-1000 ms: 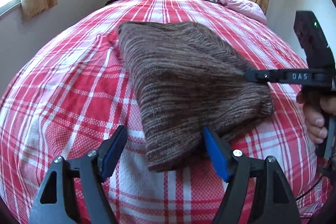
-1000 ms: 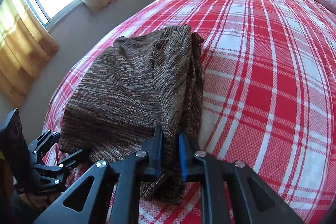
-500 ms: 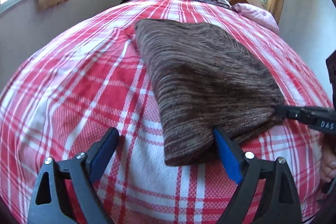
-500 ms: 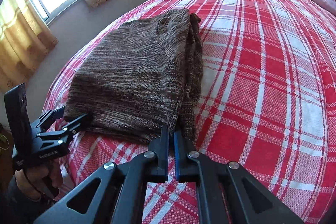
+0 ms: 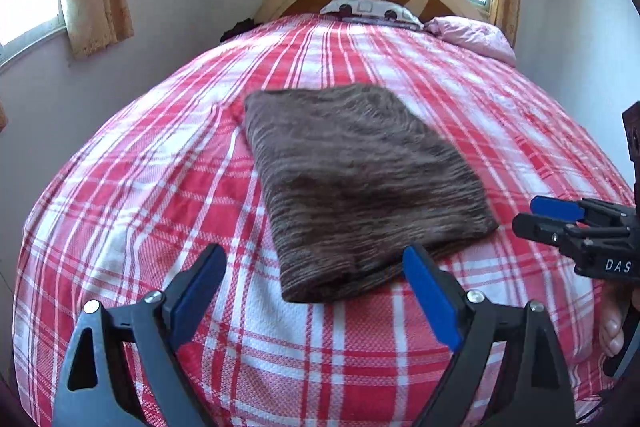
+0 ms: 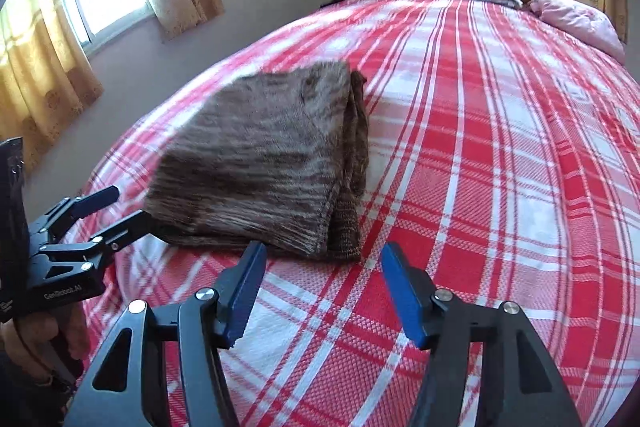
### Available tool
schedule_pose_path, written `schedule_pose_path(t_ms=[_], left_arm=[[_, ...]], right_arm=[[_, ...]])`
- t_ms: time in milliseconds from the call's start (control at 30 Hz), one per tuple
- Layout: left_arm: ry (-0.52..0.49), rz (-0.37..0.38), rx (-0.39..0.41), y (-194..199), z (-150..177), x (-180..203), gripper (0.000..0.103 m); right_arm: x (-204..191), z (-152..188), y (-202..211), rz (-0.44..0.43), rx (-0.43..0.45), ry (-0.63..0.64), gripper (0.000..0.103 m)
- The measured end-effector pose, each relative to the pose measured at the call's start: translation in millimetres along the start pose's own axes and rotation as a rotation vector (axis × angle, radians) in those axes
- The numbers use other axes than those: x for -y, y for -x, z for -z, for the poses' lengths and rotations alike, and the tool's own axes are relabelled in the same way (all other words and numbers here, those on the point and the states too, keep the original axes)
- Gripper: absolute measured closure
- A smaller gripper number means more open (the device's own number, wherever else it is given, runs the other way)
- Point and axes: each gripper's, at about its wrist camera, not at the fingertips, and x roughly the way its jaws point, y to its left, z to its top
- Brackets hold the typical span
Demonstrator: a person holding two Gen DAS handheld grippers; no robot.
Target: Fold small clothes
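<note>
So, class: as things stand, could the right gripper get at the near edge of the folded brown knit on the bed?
Probably yes. The right gripper sits just short of the brown knit, jaws opening with nothing between them. Only bare checked bedspread lies between, and the left gripper is off to the side.
</note>
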Motion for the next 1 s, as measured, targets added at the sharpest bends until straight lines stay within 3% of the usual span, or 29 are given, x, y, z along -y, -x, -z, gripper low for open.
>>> schedule_pose_path(t_ms=[533,1000], left_arm=[[-0.012,0.021,0.148,46.9,-25.8,10.4,0.007],[-0.017,0.026,0.182,58.3,-28.3,18.0,0.006]], right_arm=[[-23.8,-5.9,74.4,0.043,0.176,0.040,0.042],[-24.0,-1.1,101.2,0.046,0.251,0.039,0.041]])
